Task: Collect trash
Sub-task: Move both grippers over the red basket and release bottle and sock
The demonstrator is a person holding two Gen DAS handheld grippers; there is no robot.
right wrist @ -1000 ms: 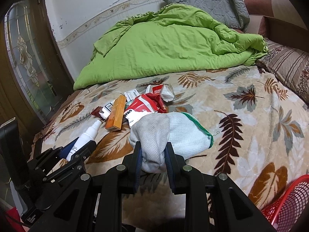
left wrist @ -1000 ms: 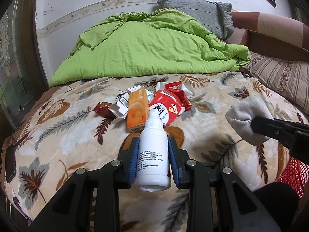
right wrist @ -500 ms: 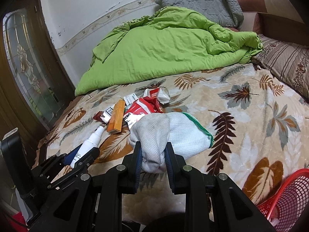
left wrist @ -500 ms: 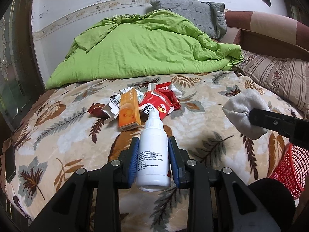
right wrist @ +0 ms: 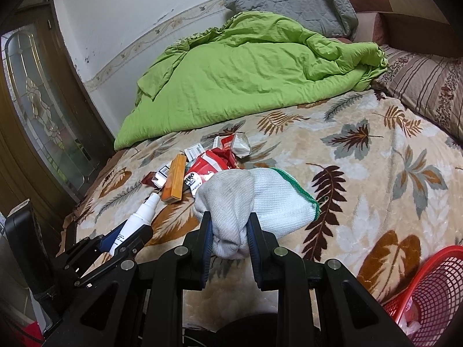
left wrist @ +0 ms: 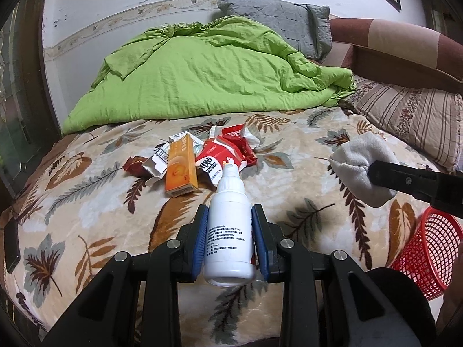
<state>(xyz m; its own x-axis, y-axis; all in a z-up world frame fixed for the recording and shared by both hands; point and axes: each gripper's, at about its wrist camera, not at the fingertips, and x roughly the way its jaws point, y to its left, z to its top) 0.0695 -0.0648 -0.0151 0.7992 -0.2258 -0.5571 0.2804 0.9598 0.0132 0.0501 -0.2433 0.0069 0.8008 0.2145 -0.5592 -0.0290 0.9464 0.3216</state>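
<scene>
Jaws of left gripper (left wrist: pixel 229 224) are clamped on white bottle (left wrist: pixel 228 228), label print illegible, w/ right gripper (right wrist: pixel 230 227) pinching grey glove (right wrist: pixel 249 202); red packet (left wrist: pixel 220 162) lettering at centre frame unreadable.

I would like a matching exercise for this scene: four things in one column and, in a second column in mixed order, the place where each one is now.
Things:
1. white bottle
2. grey glove
3. orange box
4. red basket

Places:
A. lying on the leaf-patterned blanket among the wrappers
B. clamped between the jaws of the left gripper
C. beside the bed, at the lower right
D. clamped between the jaws of the right gripper

Pairs: 1-B, 2-D, 3-A, 4-C
</scene>
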